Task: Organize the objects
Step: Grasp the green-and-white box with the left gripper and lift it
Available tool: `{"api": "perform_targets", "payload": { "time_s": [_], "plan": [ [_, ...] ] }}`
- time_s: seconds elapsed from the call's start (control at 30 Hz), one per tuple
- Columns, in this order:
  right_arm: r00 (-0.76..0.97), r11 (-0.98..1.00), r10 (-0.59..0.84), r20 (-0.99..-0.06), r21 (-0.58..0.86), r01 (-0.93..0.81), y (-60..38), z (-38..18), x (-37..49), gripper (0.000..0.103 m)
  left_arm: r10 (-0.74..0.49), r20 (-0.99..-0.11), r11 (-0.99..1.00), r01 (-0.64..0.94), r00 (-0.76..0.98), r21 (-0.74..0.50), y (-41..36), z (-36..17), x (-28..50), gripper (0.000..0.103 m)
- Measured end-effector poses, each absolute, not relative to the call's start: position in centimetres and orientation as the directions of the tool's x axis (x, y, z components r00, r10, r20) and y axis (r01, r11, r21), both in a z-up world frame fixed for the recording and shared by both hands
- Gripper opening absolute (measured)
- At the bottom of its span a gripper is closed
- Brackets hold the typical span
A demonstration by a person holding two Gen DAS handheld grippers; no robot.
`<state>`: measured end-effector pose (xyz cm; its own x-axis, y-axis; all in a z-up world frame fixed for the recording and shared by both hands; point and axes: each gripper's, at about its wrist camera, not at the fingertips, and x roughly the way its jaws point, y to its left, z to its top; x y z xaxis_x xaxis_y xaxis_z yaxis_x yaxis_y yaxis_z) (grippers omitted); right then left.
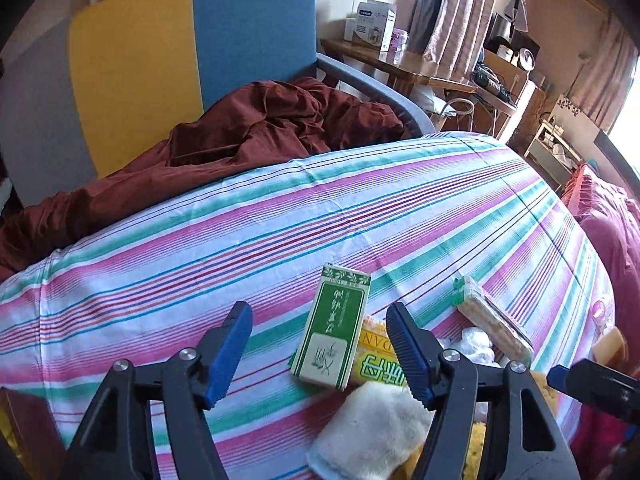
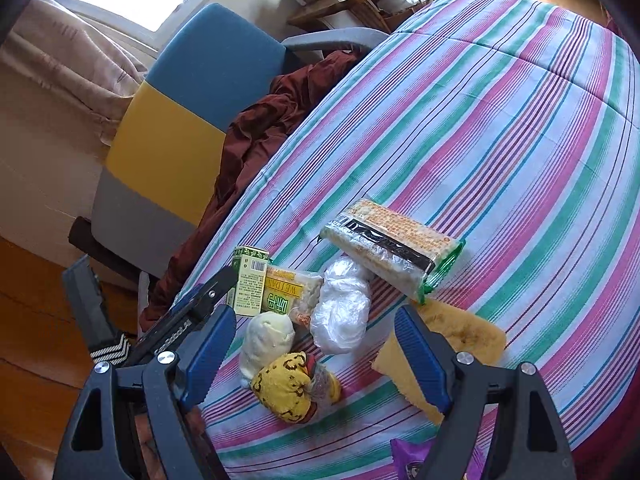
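A green box (image 1: 332, 332) lies flat on the striped bedcover (image 1: 280, 220), between the blue fingers of my left gripper (image 1: 318, 310). The pads stand clear of its sides, so the gripper is open. The box leans on a yellow packet (image 1: 376, 356), with a white cloth (image 1: 372, 432) in front. My right gripper (image 2: 316, 312) hovers open over the pile: white cloth (image 2: 266, 340), yellow patterned cloth (image 2: 284, 388), clear plastic bag (image 2: 344, 308), green box (image 2: 250, 284). A cracker packet (image 2: 392, 248) lies just beyond, and a yellow sponge cloth (image 2: 460, 336) sits by the right finger.
A chair (image 1: 192, 40) with a blue, yellow and grey back stands against the bed's far side, with a maroon cloth (image 1: 260, 128) heaped on it. A wooden desk (image 1: 392, 64) with boxes stands behind. A purple packet (image 2: 412, 456) lies at the near edge.
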<state>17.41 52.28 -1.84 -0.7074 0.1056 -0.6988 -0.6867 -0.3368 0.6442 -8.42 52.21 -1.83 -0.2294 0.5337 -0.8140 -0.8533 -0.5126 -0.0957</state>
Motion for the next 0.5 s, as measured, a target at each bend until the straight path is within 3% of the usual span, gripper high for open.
{"api": "perform_targets", "payload": {
  "time_s": [0.07, 0.1, 0.13, 0.27, 0.5],
  "plan": [
    [-0.708, -0.34, 0.1, -0.699, 0.644, -0.685, 52.3, -1.9, 17.3, 0.083, 0.504, -0.833, -0.511, -0.856, -0.228, -0.074, 53.4, -2.9, -8.8, 0.064],
    [-0.706, -0.341, 0.1, -0.701, 0.642, -0.686, 52.3, -1.9, 17.3, 0.083, 0.488, -0.846, -0.51, -0.857, -0.214, -0.078, 53.9, -3.6, -9.0, 0.043],
    [-0.704, -0.342, 0.102, -0.703, 0.64, -0.688, 52.3, -1.9, 17.2, 0.083, 0.469, -0.861, -0.51, -0.856, -0.197, -0.083, 54.0, -4.3, -9.2, 0.03],
    [-0.69, -0.344, 0.119, -0.714, 0.623, -0.703, 52.4, -2.0, 17.2, 0.083, 0.498, -0.844, -0.543, -0.83, -0.2, -0.124, 51.7, -4.3, -9.3, 0.031],
    [-0.67, -0.351, 0.132, -0.73, 0.598, -0.721, 52.7, -2.1, 17.2, 0.083, 0.464, -0.842, -0.62, -0.78, -0.277, -0.085, 45.0, -2.4, -7.8, 0.031]
  ]
}}
